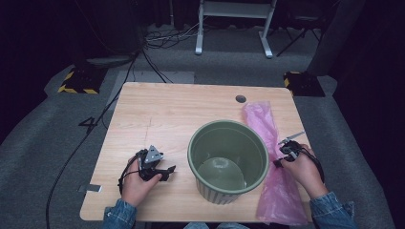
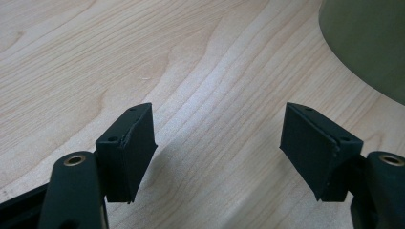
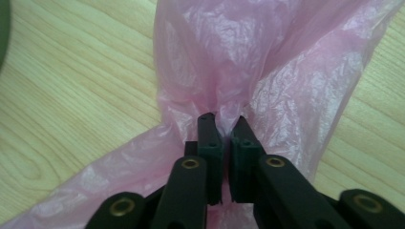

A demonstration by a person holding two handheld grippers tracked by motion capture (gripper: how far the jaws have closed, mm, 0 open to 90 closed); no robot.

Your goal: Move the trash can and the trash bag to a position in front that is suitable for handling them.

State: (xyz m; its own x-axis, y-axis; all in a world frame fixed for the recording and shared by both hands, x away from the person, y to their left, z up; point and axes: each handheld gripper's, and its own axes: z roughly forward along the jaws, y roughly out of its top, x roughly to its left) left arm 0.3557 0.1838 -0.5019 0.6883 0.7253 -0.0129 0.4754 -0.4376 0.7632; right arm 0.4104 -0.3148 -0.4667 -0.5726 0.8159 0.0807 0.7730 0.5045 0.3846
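Pink crinkled plastic bag (image 3: 267, 71) lies flat on the wooden table (image 1: 167, 109) and bunches between the clenched jaws of the right gripper (image 3: 224, 126), so the pick-up step looks under way. Next likely means lifting it toward the round green plastic bin (image 1: 228, 160) at that gripper's left, while the left gripper (image 2: 217, 143) waits wide apart, holding nothing, just beside the bin.

A thin pink plastic bag (image 1: 274, 167) lies flat and stretched out along the right side of the tabletop (image 1: 162, 114), crinkled and translucent, running from the far edge to the near edge. Its middle is gathered into a pinched fold. It lies just beside a green bucket (image 1: 228, 160).
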